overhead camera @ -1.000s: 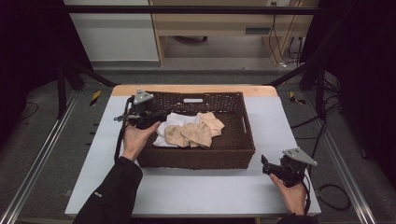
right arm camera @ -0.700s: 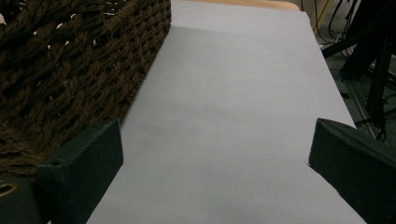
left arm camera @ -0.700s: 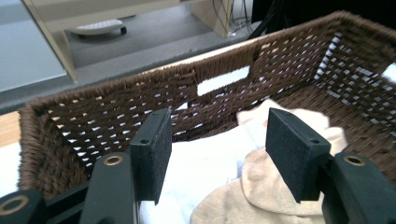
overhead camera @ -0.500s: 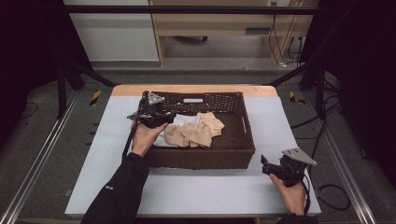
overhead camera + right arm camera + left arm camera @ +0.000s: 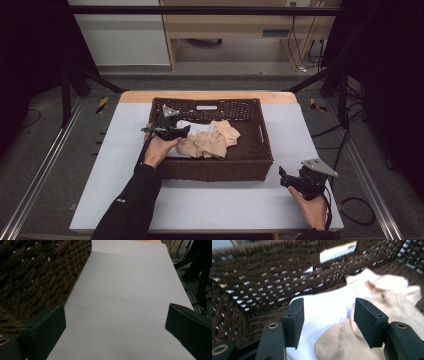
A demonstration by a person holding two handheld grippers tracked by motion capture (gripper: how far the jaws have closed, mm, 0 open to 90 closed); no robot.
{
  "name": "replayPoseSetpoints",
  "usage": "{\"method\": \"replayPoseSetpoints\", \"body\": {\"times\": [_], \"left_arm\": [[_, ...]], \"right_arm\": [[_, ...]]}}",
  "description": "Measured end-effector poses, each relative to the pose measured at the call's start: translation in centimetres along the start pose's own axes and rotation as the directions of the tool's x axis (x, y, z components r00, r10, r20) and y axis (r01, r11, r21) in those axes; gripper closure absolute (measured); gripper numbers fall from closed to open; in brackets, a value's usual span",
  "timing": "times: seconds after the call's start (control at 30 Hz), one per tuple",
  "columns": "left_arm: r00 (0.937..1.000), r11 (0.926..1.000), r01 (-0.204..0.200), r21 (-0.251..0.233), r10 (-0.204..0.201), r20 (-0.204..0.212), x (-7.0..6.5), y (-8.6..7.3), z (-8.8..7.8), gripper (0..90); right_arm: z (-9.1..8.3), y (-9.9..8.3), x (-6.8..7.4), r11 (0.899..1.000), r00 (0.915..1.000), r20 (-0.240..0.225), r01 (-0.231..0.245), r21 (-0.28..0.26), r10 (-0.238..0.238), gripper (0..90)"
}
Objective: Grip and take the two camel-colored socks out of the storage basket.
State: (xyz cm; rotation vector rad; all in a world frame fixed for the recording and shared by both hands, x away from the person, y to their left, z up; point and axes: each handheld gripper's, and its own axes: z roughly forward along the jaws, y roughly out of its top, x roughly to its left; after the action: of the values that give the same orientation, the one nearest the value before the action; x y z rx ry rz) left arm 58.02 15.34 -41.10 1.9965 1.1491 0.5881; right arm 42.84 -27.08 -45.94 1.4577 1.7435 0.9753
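Note:
A dark brown wicker basket (image 5: 215, 172) stands in the middle of the table and holds a white cloth (image 5: 196, 127) and beige cloths (image 5: 212, 142). My left gripper (image 5: 186, 131) is inside the basket at its left end, open. In the left gripper view the left gripper (image 5: 328, 312) has its jaws spread just above the white cloth (image 5: 324, 307) and the edge of a beige cloth (image 5: 337, 345), with nothing pinched. My right gripper (image 5: 283, 176) rests open at the table's front right, and the right gripper (image 5: 115, 322) faces bare table.
The grey table top (image 5: 235, 210) reaches around the basket on all sides. The basket's woven wall (image 5: 262, 277) rises close behind the left jaws, and the basket's corner (image 5: 37, 272) is beside the right gripper. Metal rails and cables run along the floor at both sides.
My left gripper has moved right and down into the basket, closer to the cloths, jaws still apart. The right gripper has stayed where it was.

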Motion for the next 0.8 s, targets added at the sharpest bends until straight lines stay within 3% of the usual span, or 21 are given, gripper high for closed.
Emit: {"method": "replayPoseSetpoints", "body": {"times": [0.1,0.17,0.23,0.53,0.63,0.8], "left_arm": [[0.9999,0.9992,-0.013,0.036,0.014,-0.007,-0.2,-0.2,0.3,41.4],[0.9988,0.9956,-0.047,0.081,0.048,-0.012,-0.5,-0.4,0.6,41.5],[0.9980,0.9941,-0.059,0.091,0.061,-0.018,-0.6,-0.5,0.6,41.9],[0.9974,0.9846,-0.062,0.163,0.067,-0.026,-0.8,-0.9,1.3,44.2],[0.9972,0.9784,-0.064,0.197,0.070,-0.027,-0.9,-1.1,1.6,44.0],[0.9993,0.9693,-0.032,0.244,0.035,-0.009,-0.7,-1.2,1.8,52.3]], "right_arm": [[0.1,0.0,0.1,1.000,1.0000,0.000,0.003,0.006,-0.003,3.6],[0.1,0.0,0.1,1.000,1.0000,0.000,0.008,0.009,-0.008,3.6],[0.1,0.0,0.1,1.000,1.0000,-0.001,0.009,0.010,-0.009,3.7],[0.2,-0.1,0.1,1.000,1.0000,0.000,0.009,0.016,-0.009,3.7],[0.2,-0.1,0.1,1.000,1.0000,-0.001,0.008,0.020,-0.008,3.7],[0.3,-0.1,0.2,1.000,0.9999,-0.001,0.015,0.026,-0.015,3.7]]}}
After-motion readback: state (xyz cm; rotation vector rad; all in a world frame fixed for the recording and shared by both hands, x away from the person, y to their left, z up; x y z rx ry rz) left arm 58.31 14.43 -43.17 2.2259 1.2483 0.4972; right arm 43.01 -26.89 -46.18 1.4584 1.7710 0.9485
